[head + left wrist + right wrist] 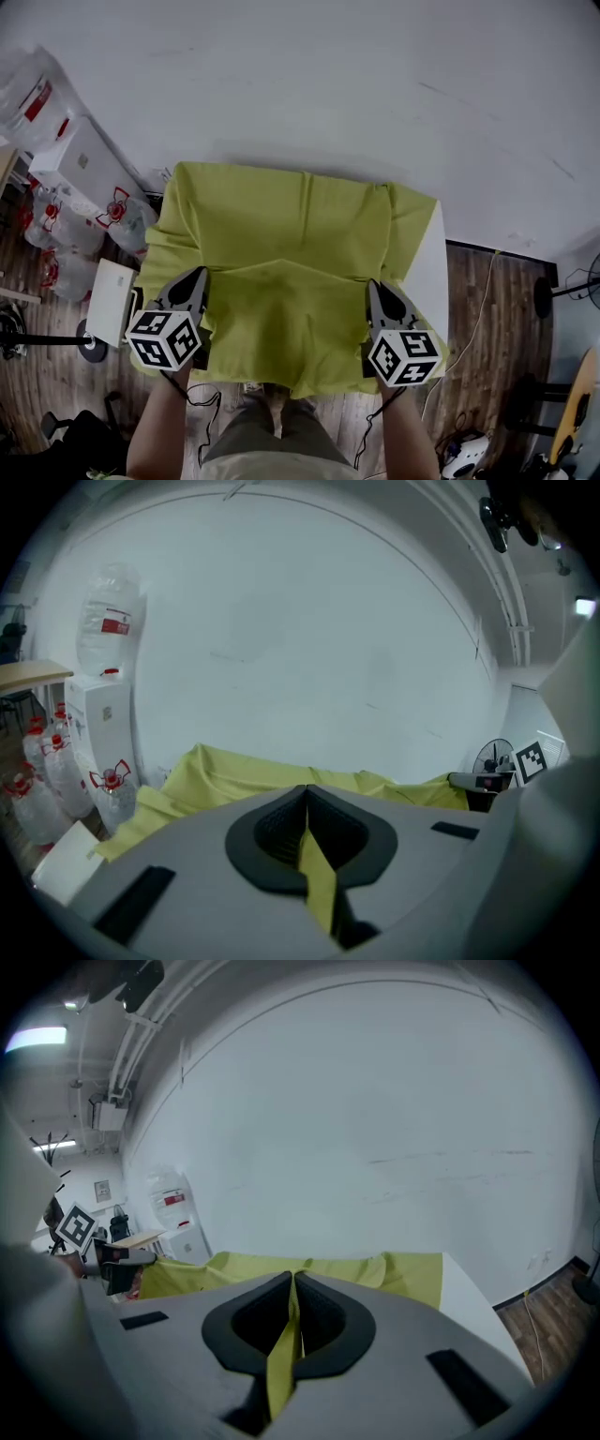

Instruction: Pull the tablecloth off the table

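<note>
Pinching the cloth [281, 230] at its near edge, you hold one gripper on each side. The left gripper [195, 274] has its jaws pressed together on a thin fold of the yellow-green fabric, which runs down between the pads in the left gripper view. The right gripper [375, 284] is clamped the same way on its own fold, with a strip of fabric caught between its closed jaws in the right gripper view. Both grippers point away from you and slightly down, toward the wall [375, 84]. Between them the near part of the cloth stands raised off the table [428, 267] and sags in the middle, with its hem drooping over the near edge toward your legs. The rest of the cloth lies rumpled over the top, reaching the far edge by the wall and spilling over the left edge. Along the right edge and at the far right corner the white top shows bare, and the cloth is bunched just beside that strip. On the wooden floor [497, 319] to the left stand water bottles [56, 239] and a white dispenser [80, 164], well apart from the cloth. A thin cable [483, 300] trails across the floor on the right, and a fan [567, 291] stands near the picture's right edge.
</note>
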{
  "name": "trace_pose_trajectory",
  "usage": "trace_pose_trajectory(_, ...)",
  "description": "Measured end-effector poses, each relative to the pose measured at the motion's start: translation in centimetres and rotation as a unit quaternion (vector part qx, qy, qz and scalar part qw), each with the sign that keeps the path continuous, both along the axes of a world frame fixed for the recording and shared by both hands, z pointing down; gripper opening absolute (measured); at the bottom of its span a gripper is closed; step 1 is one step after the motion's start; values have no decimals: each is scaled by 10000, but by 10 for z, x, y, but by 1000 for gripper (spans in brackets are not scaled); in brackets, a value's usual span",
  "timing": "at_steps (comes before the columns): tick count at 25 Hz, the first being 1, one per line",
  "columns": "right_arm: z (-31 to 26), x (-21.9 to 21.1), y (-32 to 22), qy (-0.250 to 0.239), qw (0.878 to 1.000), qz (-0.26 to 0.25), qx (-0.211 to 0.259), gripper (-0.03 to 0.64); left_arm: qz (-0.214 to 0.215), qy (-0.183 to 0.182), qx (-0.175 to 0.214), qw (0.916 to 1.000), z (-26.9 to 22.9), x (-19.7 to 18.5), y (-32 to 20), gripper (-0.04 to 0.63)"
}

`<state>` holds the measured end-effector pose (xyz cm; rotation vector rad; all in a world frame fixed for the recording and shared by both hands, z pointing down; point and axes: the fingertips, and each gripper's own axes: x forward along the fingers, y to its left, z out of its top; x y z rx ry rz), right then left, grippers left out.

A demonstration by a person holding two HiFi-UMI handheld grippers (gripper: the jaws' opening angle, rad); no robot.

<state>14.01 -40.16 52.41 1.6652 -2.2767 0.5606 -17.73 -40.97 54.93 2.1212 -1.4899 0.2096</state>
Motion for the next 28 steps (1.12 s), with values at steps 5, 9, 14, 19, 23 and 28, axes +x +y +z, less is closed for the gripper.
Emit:
trace_pose_trajectory(5,-56,6,0,-240,9987,115,436,26,164,-97,442,9988,-55,1,-5,18)
trace_pose_trajectory(9,-103,10,3,-307,9959,166,836,26,194,-93,842,9962,-107,-4,-6,18)
trace_pose_trajectory(14,-155,4,20,-340,9914,79,1258,26,217,-144,1266,9916,-155,-12,2,18)
trace_pose_trajectory(19,-218,-6,40,-223,9842,-108,1751,26,268,-307,1599,9863,-201,-19,14,18)
trace_pose_trajectory(23,-259,-9,53,-222,9782,-202,2054,26,316,-457,1888,9804,-236,-21,22,18)
trace_pose_trajectory(28,-305,-13,72,-281,9699,-255,2405,26,346,-494,2220,9732,-269,-23,35,18)
